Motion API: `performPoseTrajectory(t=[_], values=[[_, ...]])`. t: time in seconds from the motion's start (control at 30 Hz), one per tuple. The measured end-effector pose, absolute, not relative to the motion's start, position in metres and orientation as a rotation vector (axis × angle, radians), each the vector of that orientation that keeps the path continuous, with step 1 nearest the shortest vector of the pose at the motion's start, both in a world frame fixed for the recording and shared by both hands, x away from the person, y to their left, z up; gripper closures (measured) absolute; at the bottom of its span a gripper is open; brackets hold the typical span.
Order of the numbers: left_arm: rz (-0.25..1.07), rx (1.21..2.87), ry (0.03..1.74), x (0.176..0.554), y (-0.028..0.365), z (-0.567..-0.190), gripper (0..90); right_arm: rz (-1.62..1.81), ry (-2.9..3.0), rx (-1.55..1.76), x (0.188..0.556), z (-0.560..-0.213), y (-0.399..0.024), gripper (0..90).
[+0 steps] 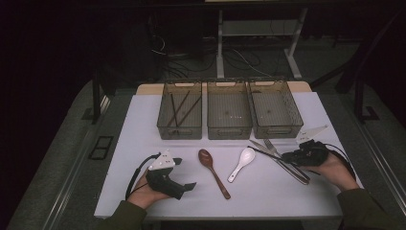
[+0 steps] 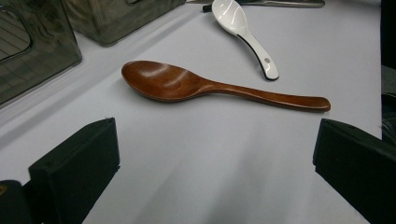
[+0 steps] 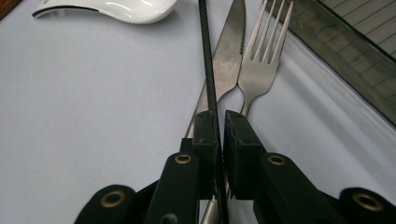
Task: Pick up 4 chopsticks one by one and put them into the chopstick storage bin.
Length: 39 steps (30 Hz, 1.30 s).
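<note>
Work in hand: sorting cutlery from the tabletop (image 1: pixel 143 143) into three grey bins at its far edge. Judged progress: early; the left bin (image 1: pixel 180 111) already holds dark chopsticks (image 1: pixel 178 109); the middle bin (image 1: pixel 229 111) and the right bin (image 1: pixel 276 110) appear empty.

Right tool (image 3: pixel 218 135): jaws narrowed to a slit and clamped on a thin black chopstick (image 3: pixel 208 65); the stick runs forward from the jaws, lying over the knife (image 3: pixel 227 56) and just beside the fork (image 3: pixel 261 60); in the high view the right tool (image 1: pixel 293 156) sits low at the tabletop's right side, so the stick is judged gripped but not yet lifted.

Left tool (image 1: pixel 184 173): jaws wide, holding nothing; it rests near the front left edge, facing the wooden spoon (image 2: pixel 187 85).

Remaining on the tabletop: the wooden spoon, the white ceramic spoon (image 1: pixel 242 163), the knife and the fork; all four lie apart from the bins and are judged still to be sorted.
</note>
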<state>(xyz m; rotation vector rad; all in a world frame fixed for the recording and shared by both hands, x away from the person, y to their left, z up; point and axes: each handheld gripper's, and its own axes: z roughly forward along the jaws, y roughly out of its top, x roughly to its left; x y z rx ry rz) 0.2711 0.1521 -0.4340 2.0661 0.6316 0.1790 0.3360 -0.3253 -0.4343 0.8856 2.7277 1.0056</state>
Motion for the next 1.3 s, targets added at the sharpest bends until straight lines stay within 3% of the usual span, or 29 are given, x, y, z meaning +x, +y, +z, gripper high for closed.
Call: performPoseTrajectory(t=[1.3], values=[[0.180, 2.070, 0.630, 0.2705, 0.1517, -0.4336, 0.0, 1.049, 2.738, 0.932, 0.3356, -0.4331, -0.3272, 85.3]])
